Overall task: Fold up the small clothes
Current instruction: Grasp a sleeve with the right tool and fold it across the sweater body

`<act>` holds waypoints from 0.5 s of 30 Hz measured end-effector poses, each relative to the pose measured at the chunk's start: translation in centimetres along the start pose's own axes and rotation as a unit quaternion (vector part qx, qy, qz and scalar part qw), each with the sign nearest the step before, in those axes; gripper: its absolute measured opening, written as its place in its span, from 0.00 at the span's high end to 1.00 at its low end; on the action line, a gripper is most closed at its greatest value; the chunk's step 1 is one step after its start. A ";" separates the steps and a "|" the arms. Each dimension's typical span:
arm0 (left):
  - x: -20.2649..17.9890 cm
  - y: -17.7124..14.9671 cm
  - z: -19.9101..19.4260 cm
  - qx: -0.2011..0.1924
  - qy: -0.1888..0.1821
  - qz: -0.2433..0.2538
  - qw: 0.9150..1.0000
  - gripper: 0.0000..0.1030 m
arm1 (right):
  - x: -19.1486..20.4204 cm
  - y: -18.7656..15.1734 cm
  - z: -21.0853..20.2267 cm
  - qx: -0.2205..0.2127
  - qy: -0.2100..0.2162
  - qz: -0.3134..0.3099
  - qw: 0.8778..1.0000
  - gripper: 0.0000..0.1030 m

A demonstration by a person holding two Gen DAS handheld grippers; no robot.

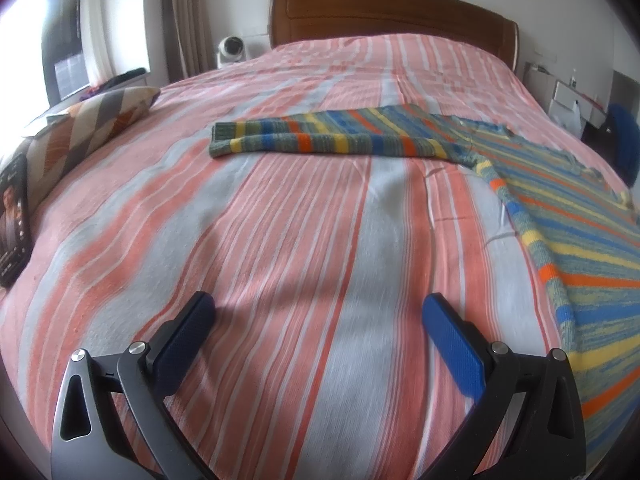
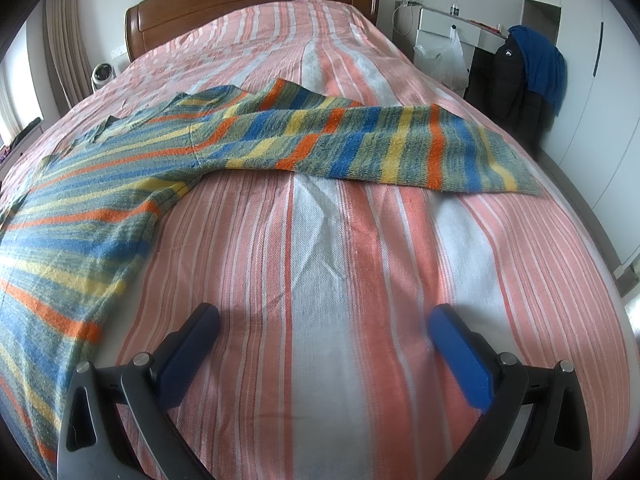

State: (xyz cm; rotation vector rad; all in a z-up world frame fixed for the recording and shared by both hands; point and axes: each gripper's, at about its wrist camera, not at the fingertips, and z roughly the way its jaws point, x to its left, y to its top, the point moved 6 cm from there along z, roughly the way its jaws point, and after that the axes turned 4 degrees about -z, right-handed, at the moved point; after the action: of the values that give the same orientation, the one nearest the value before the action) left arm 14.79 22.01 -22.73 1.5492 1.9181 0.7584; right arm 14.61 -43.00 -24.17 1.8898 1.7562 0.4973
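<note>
A striped knit sweater in blue, yellow, orange and grey-green lies flat on the bed. In the left wrist view its body [image 1: 592, 264] fills the right side and one sleeve [image 1: 320, 138] stretches left across the bed. In the right wrist view the body [image 2: 80, 216] lies at the left and the other sleeve [image 2: 384, 148] stretches right. My left gripper [image 1: 318, 314] is open and empty, low over the bedspread, left of the sweater's body. My right gripper [image 2: 324, 324] is open and empty over the bedspread, right of the body and short of the sleeve.
The bed has a pink-and-white striped bedspread [image 1: 280, 240] and a wooden headboard [image 1: 384, 12]. A patterned pillow [image 1: 88, 124] and a phone [image 1: 14, 216] lie at the left edge. A white fan [image 1: 231, 50] stands beside the bed. A chair with dark clothes [image 2: 528, 76] and a plastic bag [image 2: 448, 60] stand at the right.
</note>
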 end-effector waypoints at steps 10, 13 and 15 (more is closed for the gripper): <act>0.0 0.0 0.0 0.000 0.000 0.000 1.000 0.00 | -7.9 2.6 -3.0 -0.043 0.235 0.181 0.954 0.01; 0.0 0.0 0.1 0.002 0.000 0.001 1.000 0.00 | -14.8 2.5 -3.6 -0.067 0.231 0.333 0.912 0.08; -0.1 0.0 0.1 0.002 0.001 0.002 1.000 0.00 | -18.2 1.6 -2.2 -0.045 0.257 0.428 0.866 0.29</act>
State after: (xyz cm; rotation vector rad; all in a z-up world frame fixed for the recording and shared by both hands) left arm 14.87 21.92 -22.82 1.5556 1.9197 0.7588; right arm 12.85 -60.85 -20.15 2.5651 0.9978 1.4849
